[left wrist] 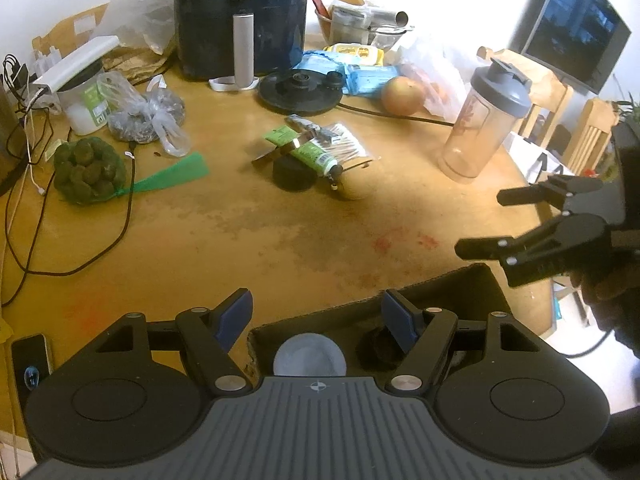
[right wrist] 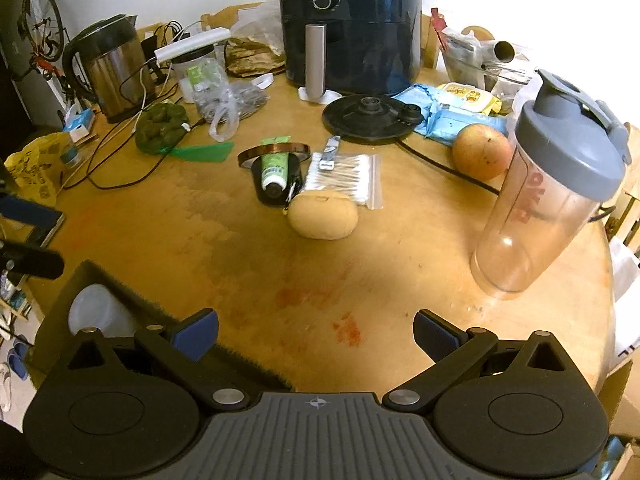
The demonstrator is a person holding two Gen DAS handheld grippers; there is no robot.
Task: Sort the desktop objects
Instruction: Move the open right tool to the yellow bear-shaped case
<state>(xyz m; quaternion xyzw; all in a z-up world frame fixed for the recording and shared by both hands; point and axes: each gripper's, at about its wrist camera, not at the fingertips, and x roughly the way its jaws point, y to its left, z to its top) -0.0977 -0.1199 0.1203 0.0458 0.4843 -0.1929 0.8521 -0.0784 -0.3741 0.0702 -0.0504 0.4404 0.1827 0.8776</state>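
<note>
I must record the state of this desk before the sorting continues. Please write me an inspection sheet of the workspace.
Surface: wooden table, stained, red marks near the front.
Job's things: green tube, cotton swab bag, tan pouch in the centre; dark box at the front edge already holds a white lid.
Clutter: air fryer, kettle, shaker bottle, fruit, green net bag.
Grippers: left gripper open over the box; right gripper open, empty.
Cables: black cable loops at the left.
Surroundings: monitor, chairs.
</note>
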